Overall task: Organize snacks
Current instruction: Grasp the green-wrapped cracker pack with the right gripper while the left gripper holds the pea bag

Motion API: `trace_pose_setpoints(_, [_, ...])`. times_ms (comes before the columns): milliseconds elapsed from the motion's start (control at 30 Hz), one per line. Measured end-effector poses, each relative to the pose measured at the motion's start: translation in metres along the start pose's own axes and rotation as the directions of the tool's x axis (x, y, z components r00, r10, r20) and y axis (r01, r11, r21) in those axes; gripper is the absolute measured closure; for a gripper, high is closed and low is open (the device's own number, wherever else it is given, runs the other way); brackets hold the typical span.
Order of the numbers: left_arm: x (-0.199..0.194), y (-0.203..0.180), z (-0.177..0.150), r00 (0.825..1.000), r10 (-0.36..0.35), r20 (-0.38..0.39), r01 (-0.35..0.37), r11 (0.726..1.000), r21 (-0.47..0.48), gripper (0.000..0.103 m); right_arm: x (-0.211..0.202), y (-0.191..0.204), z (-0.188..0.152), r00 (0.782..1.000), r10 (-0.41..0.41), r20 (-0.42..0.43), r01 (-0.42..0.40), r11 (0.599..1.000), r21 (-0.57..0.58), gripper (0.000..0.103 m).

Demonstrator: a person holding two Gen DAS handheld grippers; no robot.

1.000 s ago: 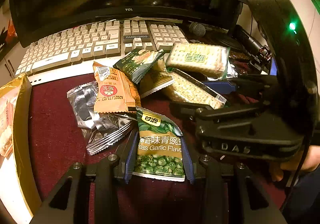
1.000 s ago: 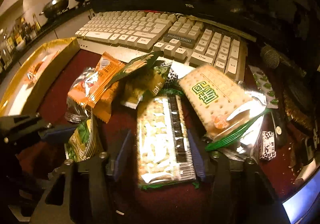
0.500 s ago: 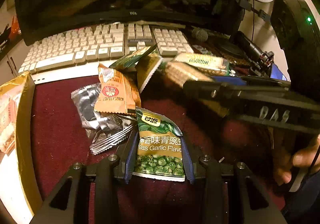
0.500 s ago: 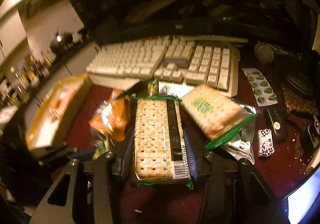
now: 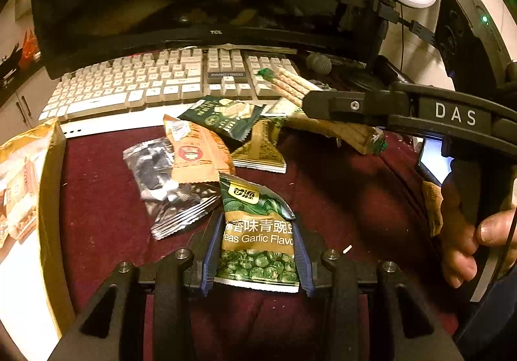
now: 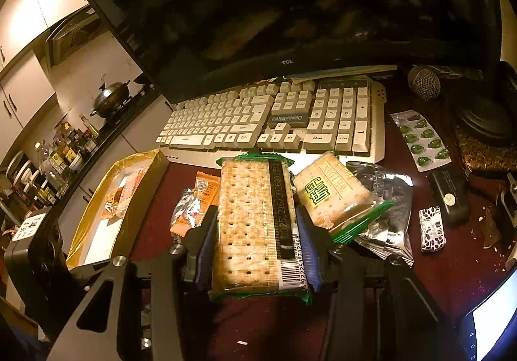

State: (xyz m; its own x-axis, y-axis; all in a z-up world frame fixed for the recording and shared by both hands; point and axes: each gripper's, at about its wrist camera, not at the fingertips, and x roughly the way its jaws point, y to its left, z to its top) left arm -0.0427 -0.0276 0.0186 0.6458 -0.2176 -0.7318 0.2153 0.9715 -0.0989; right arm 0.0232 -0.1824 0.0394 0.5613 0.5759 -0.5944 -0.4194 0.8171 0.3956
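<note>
My left gripper (image 5: 257,225) is shut on a green garlic-pea packet (image 5: 258,244) that rests low over the maroon table mat (image 5: 339,199). My right gripper (image 6: 257,215) is shut on a long clear cracker pack (image 6: 248,215) and holds it above the snack pile. In the left wrist view that same cracker pack (image 5: 290,85) sticks out edge-on past the right gripper's black finger (image 5: 326,101). An orange packet (image 5: 194,154), a silver packet (image 5: 161,180), a dark green packet (image 5: 223,115) and a second cracker pack (image 6: 332,193) lie loose in the pile.
A gold tray (image 6: 142,199) holding a few snacks stands at the left. A white keyboard (image 6: 258,122) and a dark monitor (image 6: 290,22) close off the back. A pill blister (image 6: 420,138), a microphone (image 6: 423,83) and small dark items lie at the right.
The right gripper closed on the long cracker pack, lifted it off the pile and rolled it level. The left gripper has kept still on the pea packet.
</note>
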Motion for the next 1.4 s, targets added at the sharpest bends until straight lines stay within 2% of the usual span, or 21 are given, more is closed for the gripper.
trace_pose_setpoints(833, [-0.012,0.016,-0.001,0.997,0.063,0.048,-0.061,0.997,-0.039,0.06,0.007,0.018,-0.007,1.0,-0.023,-0.016,0.022,0.995,-0.096,0.058])
trace_pose_setpoints(1400, [-0.014,0.017,-0.001,0.997,0.059,0.056,-0.057,0.997,-0.045,0.06,0.01,0.023,-0.009,0.999,-0.024,-0.022,0.021,0.993,-0.117,0.058])
